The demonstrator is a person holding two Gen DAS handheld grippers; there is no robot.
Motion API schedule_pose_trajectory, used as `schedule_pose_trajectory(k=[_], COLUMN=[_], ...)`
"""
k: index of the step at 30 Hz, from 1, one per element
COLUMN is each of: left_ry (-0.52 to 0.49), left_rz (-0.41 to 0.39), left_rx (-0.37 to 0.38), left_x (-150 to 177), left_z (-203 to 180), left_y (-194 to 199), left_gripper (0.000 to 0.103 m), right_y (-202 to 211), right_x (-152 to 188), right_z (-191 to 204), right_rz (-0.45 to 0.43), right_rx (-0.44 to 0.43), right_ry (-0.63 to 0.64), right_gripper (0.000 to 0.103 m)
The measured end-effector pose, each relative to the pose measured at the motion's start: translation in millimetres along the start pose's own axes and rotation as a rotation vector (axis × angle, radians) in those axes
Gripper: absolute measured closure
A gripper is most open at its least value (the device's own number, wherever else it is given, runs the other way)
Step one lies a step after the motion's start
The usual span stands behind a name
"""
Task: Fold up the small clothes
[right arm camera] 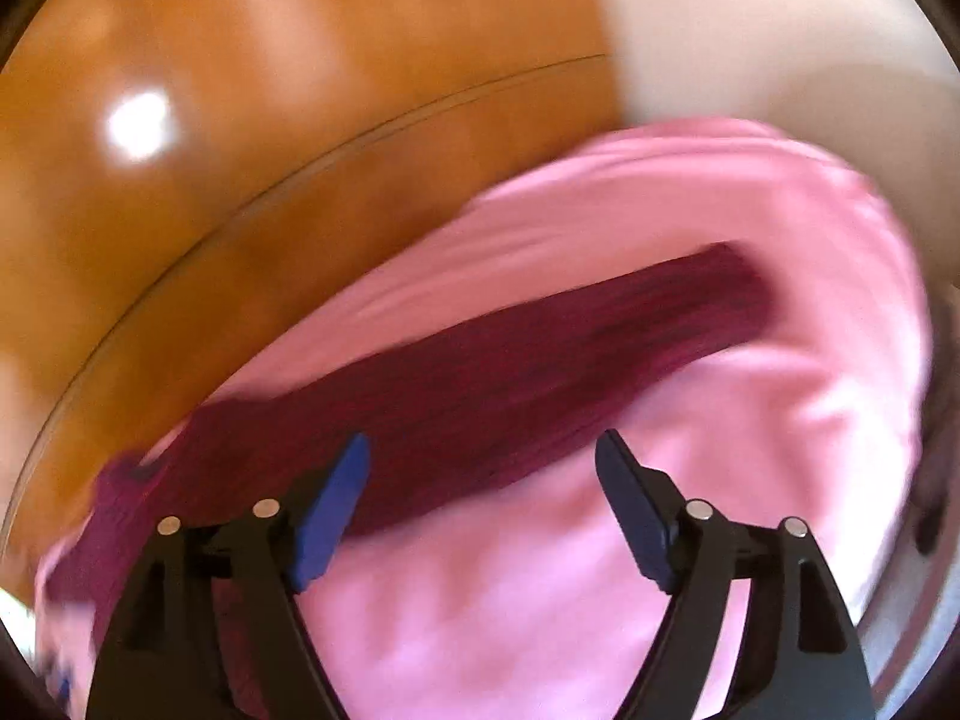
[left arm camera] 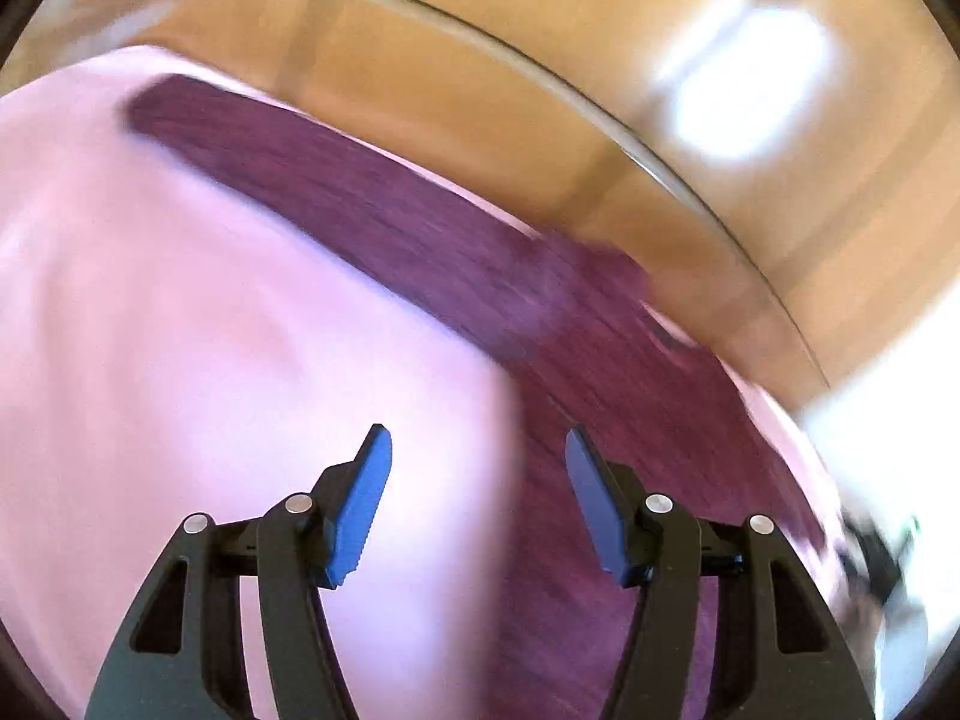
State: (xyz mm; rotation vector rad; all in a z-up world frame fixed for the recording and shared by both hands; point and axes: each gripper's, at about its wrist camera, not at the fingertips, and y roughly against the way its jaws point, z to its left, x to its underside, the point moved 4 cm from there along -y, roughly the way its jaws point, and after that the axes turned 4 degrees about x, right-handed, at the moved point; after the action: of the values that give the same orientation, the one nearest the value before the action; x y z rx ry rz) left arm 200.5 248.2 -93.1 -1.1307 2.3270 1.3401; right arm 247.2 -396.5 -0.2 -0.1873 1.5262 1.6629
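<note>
- Left claw (left arm camera: 478, 450): spread wide, blue pads (left arm camera: 360, 510) well apart, nothing between them.
- Hovering over the pink garment (left arm camera: 180, 330), with its left finger above pale pink cloth and its right finger above the dark purple piece (left arm camera: 420, 240).
- Contact with the cloth: cannot tell from the left wrist view, heavily blurred.
- Dark purple piece in the left wrist view: a long band running from upper left down to lower right, lying on top of the pink garment, widening toward the right finger.
- Beyond the cloth: a glass table (left arm camera: 540, 66) with a curved rim, brown wooden floor (left arm camera: 600, 0) showing through and past it, a bright glare patch at upper right.
- Right claw (right arm camera: 482, 450): likewise gaping wide, blue pads (right arm camera: 327, 516) far apart, gripping nothing.
- Below it, the same pink garment (right arm camera: 600, 570) bunched in folds, filling the lower and right part of the right wrist view.
- Dark purple piece (right arm camera: 540, 360) here: a long strip running from lower left up to the right, resting on the pink cloth, passing just behind the left finger.
- Pink cloth lying on the glass table (right arm camera: 180, 276), its curved edge sweeping from lower left to upper middle.
- Orange-brown floor (right arm camera: 300, 60) at upper left, a pale surface at upper right, too blurred to identify.
- Both views smeared by motion blur; fine detail of seams or hems not readable.
</note>
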Motion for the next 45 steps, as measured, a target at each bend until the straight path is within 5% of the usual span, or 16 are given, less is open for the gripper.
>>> schedule_pose_trajectory(k=[4,9,16,17,19,21,25,28,32,35,36,37,40,45], left_ry=[0.162,0.296,0.467,0.477,0.485,0.497,0.459,0.429,0.411,0.345,0.318,0.293,0.176,-0.036], left_rz=[-0.047,-0.103,-0.162,-0.173,-0.163,-0.198,-0.301,-0.342,-0.23,-0.216,-0.211,-0.198,-0.146,0.047], left_rx=[-0.058,-0.102,-0.134,-0.13,-0.11,-0.091,-0.064,-0.118,-0.286,-0.339,-0.332,-0.305,-0.18,0.093], left_x=[-59,-114,-152,-157,-161,-164,-148,-124,-94,-85,-84,-80,-55,33], left_z=[65,116,168,170,171,173,164,167,187,170,159,147,101,20], left_y=[-12,-28,-60,-63,-66,-57,-9,25,15,24,27,31,42,49], left_gripper=[0.044,0.042,0.04,0.043,0.091,0.093,0.094,0.094,0.094,0.089,0.08,0.073,0.073,0.061], right_y=[3,2,-29,-30,-32,-36,-37,-38,-41,-41,-38,-35,-23,-2], right_x=[67,146,180,182,180,183,190,191,196,195,192,189,165,125], right_z=[117,215,254,249,240,241,240,243,247,248,246,243,215,143], right_rz=[0.131,0.231,0.233,0.241,0.251,0.261,0.244,0.237,0.227,0.24,0.254,0.264,0.266,0.174], right_rx=[-0.215,-0.338,-0.301,-0.309,-0.335,-0.362,-0.35,-0.34,-0.321,-0.326,-0.34,-0.355,-0.379,-0.265], right_ry=[0.248,0.457,0.569,0.559,0.544,0.532,0.54,0.542,0.58,0.584,0.576,0.559,0.451,0.337], right_gripper=[0.025,0.029,0.025,0.022,0.016,0.011,0.007,0.006,0.003,0.003,0.007,0.01,0.024,0.031])
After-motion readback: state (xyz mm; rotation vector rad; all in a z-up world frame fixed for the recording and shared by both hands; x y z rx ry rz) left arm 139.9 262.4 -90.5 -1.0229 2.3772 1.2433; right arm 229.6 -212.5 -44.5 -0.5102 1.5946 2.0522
